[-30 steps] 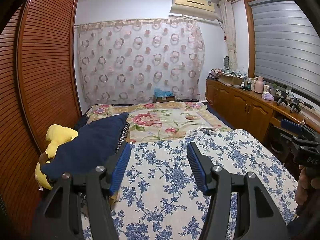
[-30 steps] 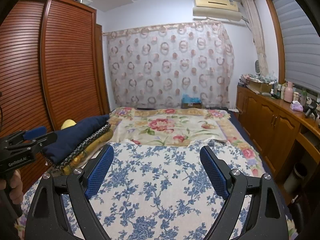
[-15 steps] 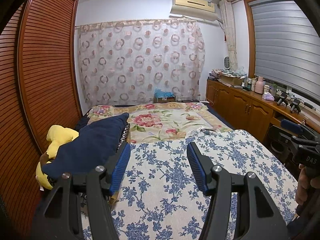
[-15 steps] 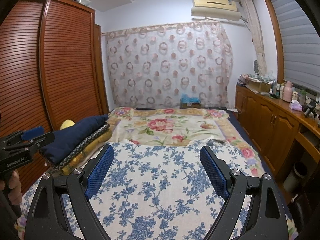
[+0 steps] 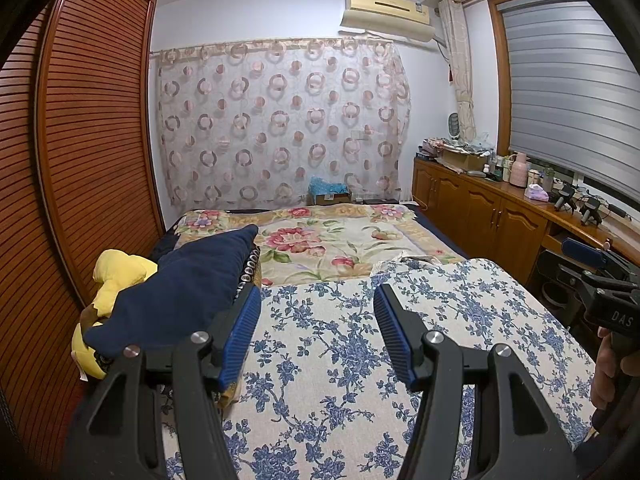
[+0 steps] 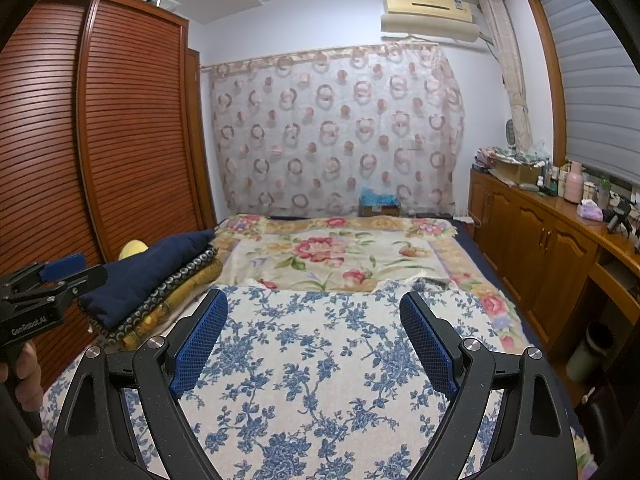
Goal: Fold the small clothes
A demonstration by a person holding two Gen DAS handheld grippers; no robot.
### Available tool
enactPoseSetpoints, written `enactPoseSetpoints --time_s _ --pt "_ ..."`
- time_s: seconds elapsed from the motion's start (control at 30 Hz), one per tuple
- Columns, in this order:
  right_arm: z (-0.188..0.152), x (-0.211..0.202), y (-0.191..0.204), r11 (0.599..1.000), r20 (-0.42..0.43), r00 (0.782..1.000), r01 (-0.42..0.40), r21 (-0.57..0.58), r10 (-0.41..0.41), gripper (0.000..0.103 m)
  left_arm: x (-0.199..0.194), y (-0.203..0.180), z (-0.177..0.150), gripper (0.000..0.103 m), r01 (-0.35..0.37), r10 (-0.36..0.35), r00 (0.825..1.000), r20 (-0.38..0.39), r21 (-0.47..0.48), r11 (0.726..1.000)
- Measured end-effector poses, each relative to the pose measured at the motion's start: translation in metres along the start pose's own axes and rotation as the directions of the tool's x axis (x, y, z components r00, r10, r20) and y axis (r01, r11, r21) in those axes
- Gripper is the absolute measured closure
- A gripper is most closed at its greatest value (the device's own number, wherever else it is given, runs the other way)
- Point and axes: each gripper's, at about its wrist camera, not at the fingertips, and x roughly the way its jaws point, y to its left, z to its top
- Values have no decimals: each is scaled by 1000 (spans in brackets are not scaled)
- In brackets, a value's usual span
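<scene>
A stack of folded cloth lies at the bed's left edge, with a dark navy piece (image 5: 180,292) on top; it also shows in the right wrist view (image 6: 156,272), over a patterned dark piece and a yellow one. My left gripper (image 5: 316,320) is open and empty above the blue-flowered cloth (image 5: 360,344), just right of the stack. My right gripper (image 6: 312,328) is open and empty above the same flowered cloth (image 6: 316,344). Each gripper shows at the edge of the other's view: the right one (image 5: 600,280), the left one (image 6: 48,288).
A yellow plush toy (image 5: 116,276) lies behind the stack by the louvred wardrobe (image 5: 80,140). A red-flowered blanket (image 5: 332,240) covers the far half of the bed. A wooden cabinet (image 6: 552,248) with bottles runs along the right wall. A bin (image 6: 592,352) stands below it.
</scene>
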Motion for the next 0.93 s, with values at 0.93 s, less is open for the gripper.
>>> enactPoseSetpoints --time_s 0.93 --pt "-2 0 -1 1000 0 1000 6 1 -6 13 -1 2 0 44 -1 1 1000 0 -1 1000"
